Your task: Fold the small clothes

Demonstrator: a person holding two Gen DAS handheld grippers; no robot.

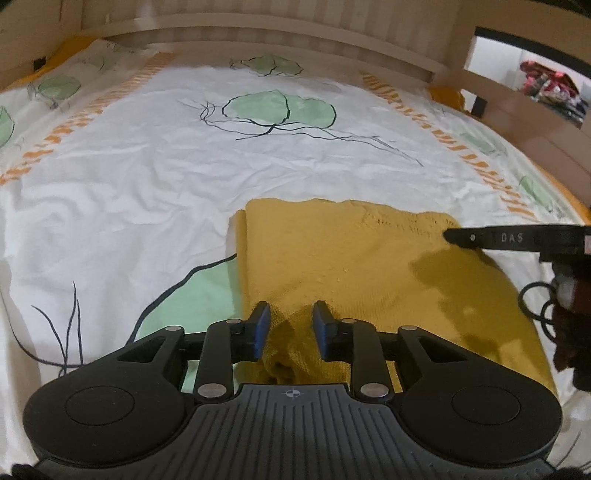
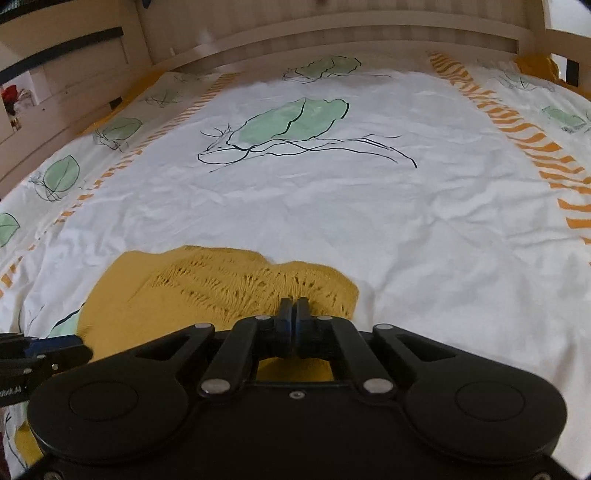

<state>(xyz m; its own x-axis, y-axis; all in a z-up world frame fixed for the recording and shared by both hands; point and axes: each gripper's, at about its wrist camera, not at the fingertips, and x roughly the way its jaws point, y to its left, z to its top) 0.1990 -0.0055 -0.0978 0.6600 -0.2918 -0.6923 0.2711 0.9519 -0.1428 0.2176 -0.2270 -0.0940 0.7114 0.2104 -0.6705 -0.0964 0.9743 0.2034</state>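
Note:
A mustard-yellow knit garment point(image 1: 351, 266) lies folded on the bed sheet point(image 1: 147, 184). My left gripper point(image 1: 290, 315) is open, its blue-padded fingers astride a raised fold at the garment's near edge. My right gripper point(image 2: 294, 314) is shut over the garment's lacy knit part point(image 2: 240, 280); whether cloth is pinched between the pads is not visible. The right gripper's fingers also show in the left wrist view point(image 1: 480, 238), reaching in from the right over the garment's far right corner. The left gripper shows at the left edge of the right wrist view point(image 2: 48, 350).
The white sheet with green leaf prints and orange stripes point(image 2: 517, 129) covers the bed. A wooden headboard point(image 1: 295, 33) runs along the far side. A wooden rail point(image 1: 535, 122) stands at the right, with colourful items point(image 1: 550, 88) beyond it.

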